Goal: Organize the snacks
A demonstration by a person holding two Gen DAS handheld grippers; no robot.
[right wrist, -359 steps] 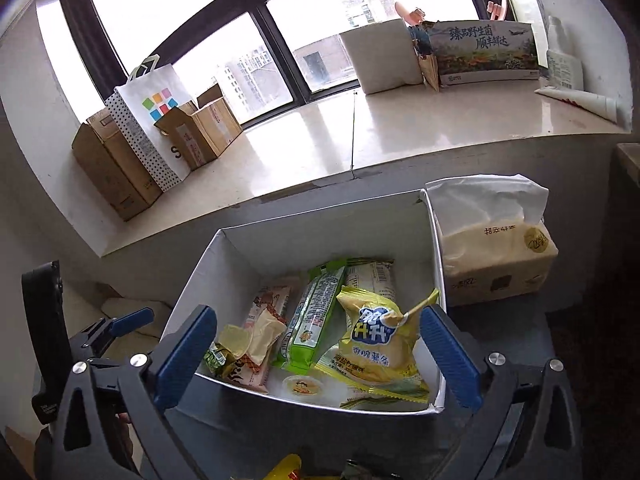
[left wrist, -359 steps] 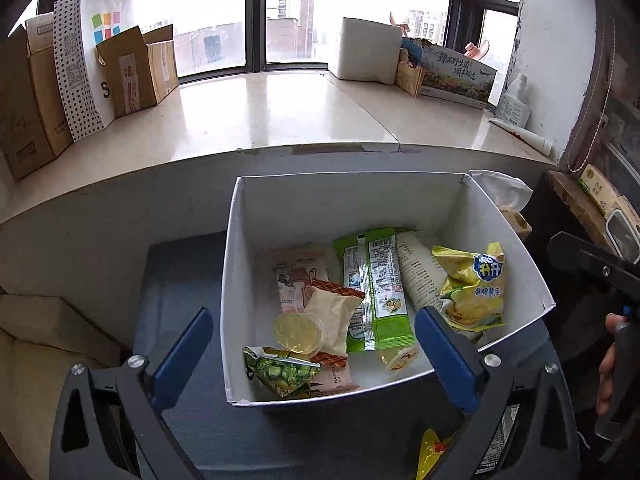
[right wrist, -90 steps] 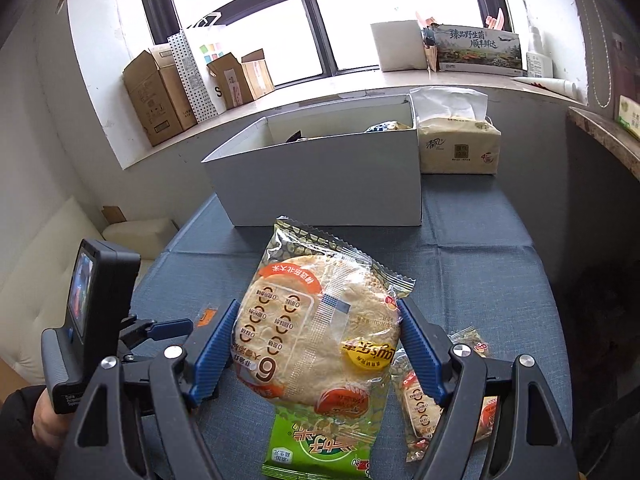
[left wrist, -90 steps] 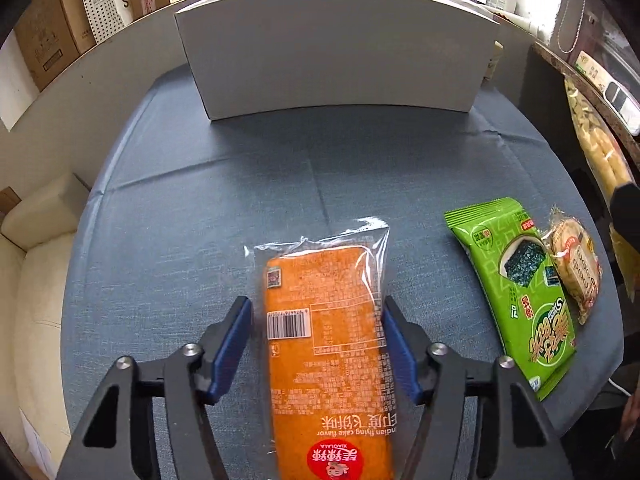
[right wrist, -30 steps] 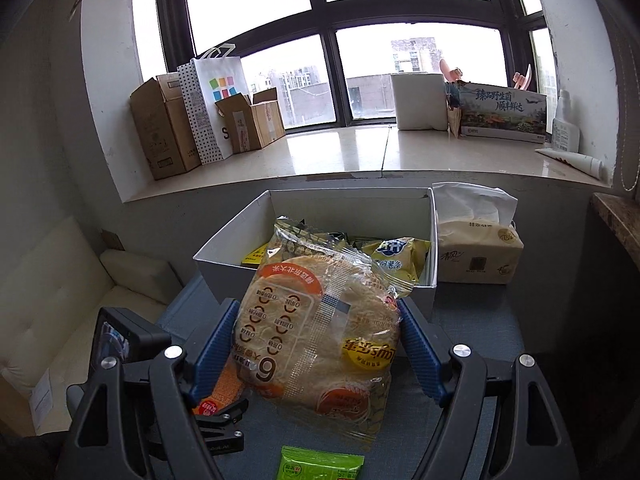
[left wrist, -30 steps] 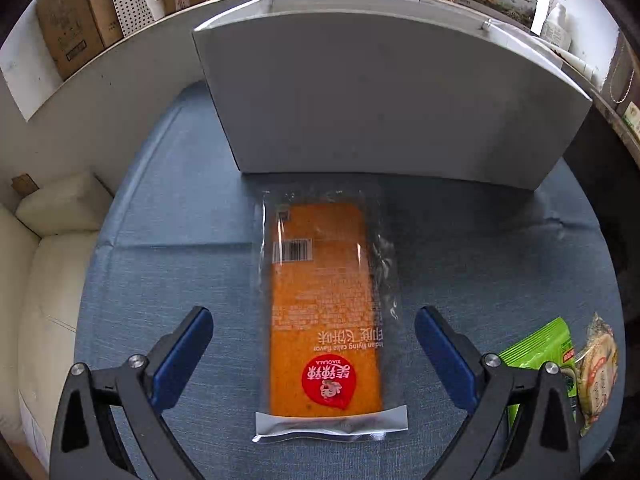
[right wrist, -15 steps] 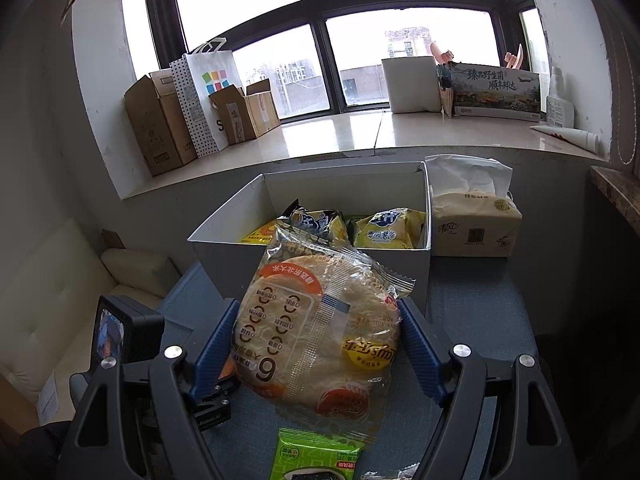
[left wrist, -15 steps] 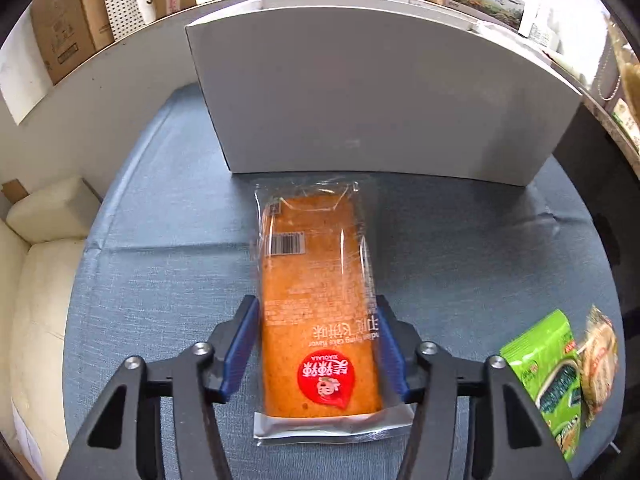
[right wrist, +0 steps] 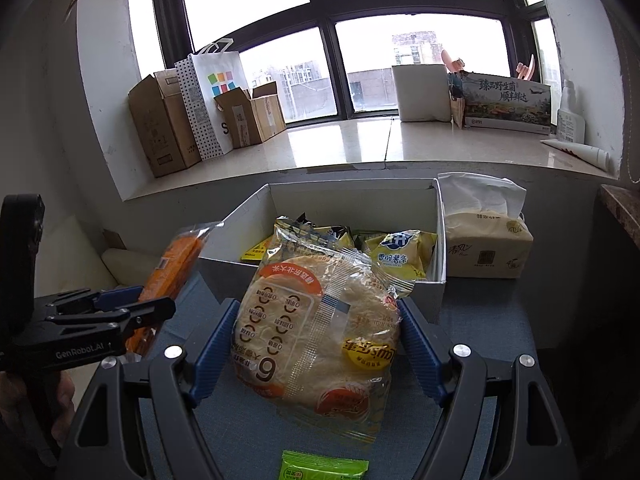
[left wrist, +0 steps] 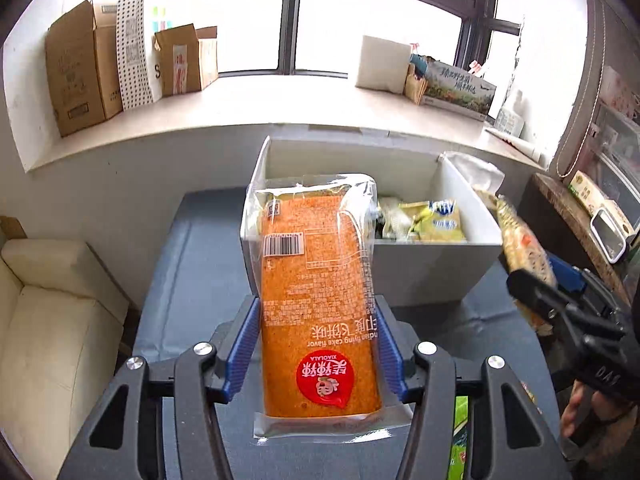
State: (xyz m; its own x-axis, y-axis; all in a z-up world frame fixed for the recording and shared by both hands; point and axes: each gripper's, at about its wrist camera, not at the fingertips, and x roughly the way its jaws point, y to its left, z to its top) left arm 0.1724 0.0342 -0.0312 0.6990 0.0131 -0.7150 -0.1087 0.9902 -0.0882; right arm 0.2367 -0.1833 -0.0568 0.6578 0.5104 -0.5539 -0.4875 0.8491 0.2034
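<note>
My left gripper (left wrist: 316,352) is shut on a long orange cake packet (left wrist: 318,292) and holds it in the air in front of the white box (left wrist: 424,268). From the right wrist view the same orange cake packet (right wrist: 176,264) shows edge-on at the left, in the left gripper (right wrist: 116,304). My right gripper (right wrist: 316,348) is shut on a round rice cracker bag (right wrist: 316,328), lifted before the white box (right wrist: 434,284). That box holds several snack bags, among them a yellow chip bag (right wrist: 394,256). In the left wrist view the rice cracker bag (left wrist: 520,240) appears at the right.
A blue-grey cloth (left wrist: 192,280) covers the table. A tissue pack (right wrist: 488,248) stands right of the box. A green snack packet (right wrist: 324,466) lies on the cloth below my right gripper. Cardboard boxes (right wrist: 164,120) and a paper bag sit on the windowsill. A cream sofa (left wrist: 52,320) is at the left.
The left gripper closed on the orange cake packet lying on the cloth, then lifted it up off the table to box height. The right gripper kept the cracker bag held still.
</note>
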